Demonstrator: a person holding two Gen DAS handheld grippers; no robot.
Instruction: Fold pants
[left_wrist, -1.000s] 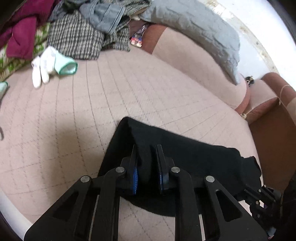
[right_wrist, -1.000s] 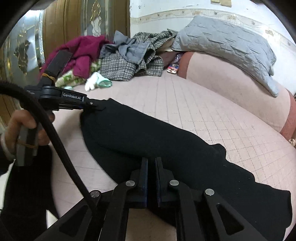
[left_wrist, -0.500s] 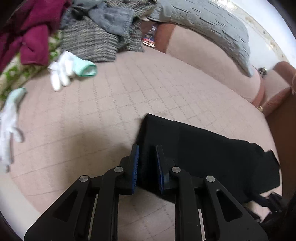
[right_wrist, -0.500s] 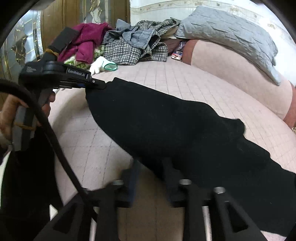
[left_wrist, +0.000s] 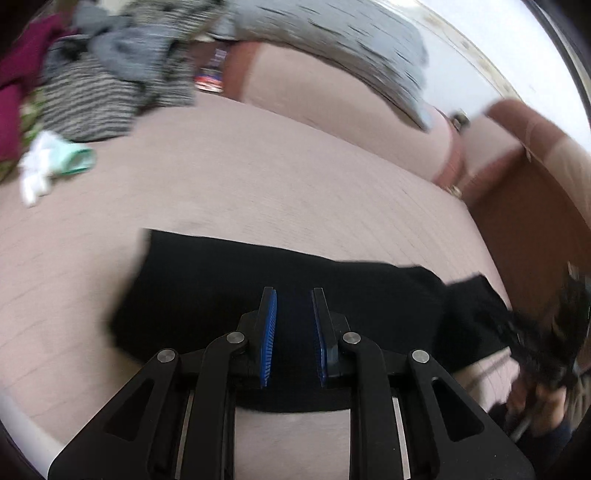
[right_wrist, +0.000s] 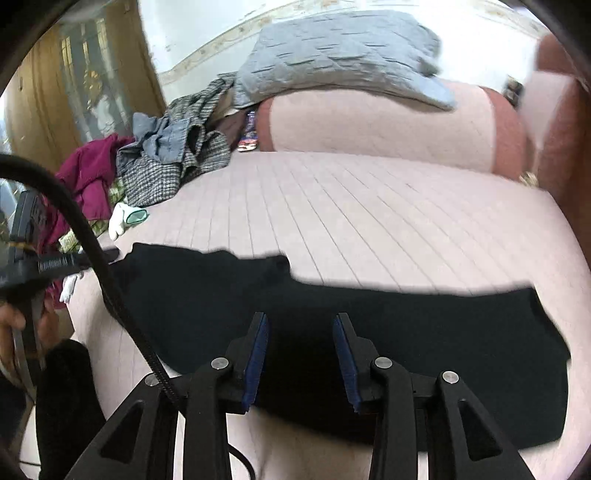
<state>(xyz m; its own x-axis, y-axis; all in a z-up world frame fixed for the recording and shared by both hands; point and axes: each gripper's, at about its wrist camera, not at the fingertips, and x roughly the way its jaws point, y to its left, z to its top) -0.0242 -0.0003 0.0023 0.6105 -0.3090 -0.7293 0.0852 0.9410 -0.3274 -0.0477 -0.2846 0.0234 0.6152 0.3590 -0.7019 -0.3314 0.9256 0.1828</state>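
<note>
The black pants (left_wrist: 280, 273) lie flat in a long strip on the pink quilted bed (left_wrist: 280, 177); they also show in the right wrist view (right_wrist: 406, 325). My left gripper (left_wrist: 293, 295) is open over the pants, its blue pads apart with nothing between them. My right gripper (right_wrist: 301, 319) is open wide over the near edge of the pants and holds nothing. The left gripper also shows in the right wrist view (right_wrist: 110, 254) at the pants' left end.
A heap of clothes (right_wrist: 173, 155) lies at the bed's far left, with white and green socks (right_wrist: 125, 218) beside it. A grey pillow (right_wrist: 332, 55) rests on the pink bolster (right_wrist: 380, 129). A black cable (right_wrist: 92, 251) crosses the right wrist view.
Both grippers let go of the pants and opened. The pants now lie flat on the bed instead of hanging from the grippers. Both views shifted and are blurred.
</note>
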